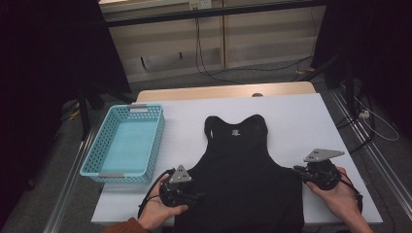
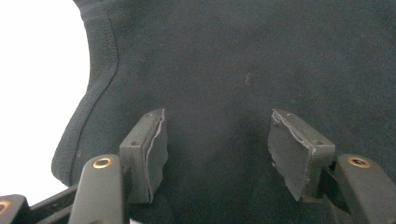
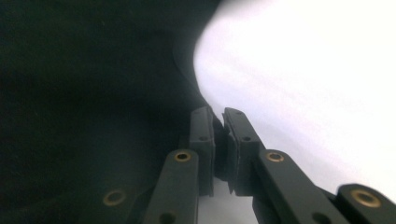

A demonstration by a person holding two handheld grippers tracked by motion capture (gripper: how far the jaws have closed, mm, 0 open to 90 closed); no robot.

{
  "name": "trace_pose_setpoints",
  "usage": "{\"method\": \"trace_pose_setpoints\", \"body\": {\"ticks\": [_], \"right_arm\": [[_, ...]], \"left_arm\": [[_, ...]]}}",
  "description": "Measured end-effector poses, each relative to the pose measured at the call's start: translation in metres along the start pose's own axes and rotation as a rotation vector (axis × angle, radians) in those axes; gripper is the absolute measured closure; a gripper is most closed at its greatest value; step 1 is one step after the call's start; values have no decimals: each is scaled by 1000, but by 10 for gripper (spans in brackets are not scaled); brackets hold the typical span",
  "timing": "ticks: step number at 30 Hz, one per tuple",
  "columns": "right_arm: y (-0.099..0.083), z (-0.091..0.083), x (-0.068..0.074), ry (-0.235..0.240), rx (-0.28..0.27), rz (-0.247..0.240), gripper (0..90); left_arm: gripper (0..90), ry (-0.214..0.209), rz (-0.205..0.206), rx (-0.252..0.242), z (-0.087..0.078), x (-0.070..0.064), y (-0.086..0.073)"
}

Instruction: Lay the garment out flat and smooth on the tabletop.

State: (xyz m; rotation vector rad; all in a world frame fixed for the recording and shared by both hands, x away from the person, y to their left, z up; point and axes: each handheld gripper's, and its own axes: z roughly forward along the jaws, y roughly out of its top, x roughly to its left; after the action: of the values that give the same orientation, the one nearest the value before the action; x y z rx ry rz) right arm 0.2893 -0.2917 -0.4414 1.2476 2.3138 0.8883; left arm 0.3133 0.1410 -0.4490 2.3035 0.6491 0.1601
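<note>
Two grippers at a black tank top (image 1: 243, 170): left gripper (image 2: 217, 154) spread wide over fabric, right gripper (image 3: 219, 140) clenched on its edge, blue basket (image 1: 104, 145) well apart.

The tank top (image 1: 243, 170) is plain black with a small pale label at the neck. The basket (image 1: 99, 145) is light blue — its walls dotted with holes. The surface (image 1: 301, 121) is white; each tool (image 1: 197, 196) is black with a grey plate.

The high view is dim, its corners black at 9 and 3 o'clock. In the right gripper view the white table (image 3: 303, 70) glares, blurred, toward 2 o'clock; the black tank top (image 3: 84, 93) is soft, featureless.
</note>
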Motion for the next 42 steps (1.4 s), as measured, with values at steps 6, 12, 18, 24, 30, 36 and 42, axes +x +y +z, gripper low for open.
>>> {"method": "trace_pose_setpoints", "body": {"ticks": [6, 12, 18, 24, 30, 36, 42], "right_arm": [[-6, -3, 3, -25, 53, -19, 845], [-13, -10, 5, -47, 71, -15, 850], [-21, -17, 6, -24, 61, -12, 846], [-24, -20, 13, 17, 57, -34, 837], [-29, -25, 19, 40, 57, -39, 798], [-22, -25, 13, 36, -5, 1, 605], [-3, -16, 11, 47, -74, 5, 576]], "left_arm": [[439, 43, 10, 1, -2, 2, -2], [730, 1, 2, 5, 0, -2, 0], [900, -31, -11, 37, -4, -5, 1], [900, -59, -25, 46, -16, -12, -11], [897, -77, -40, 37, -21, -16, -15], [666, -59, -44, -3, -17, -11, -8], [429, -6, -46, -70, -12, 0, 8]]}}
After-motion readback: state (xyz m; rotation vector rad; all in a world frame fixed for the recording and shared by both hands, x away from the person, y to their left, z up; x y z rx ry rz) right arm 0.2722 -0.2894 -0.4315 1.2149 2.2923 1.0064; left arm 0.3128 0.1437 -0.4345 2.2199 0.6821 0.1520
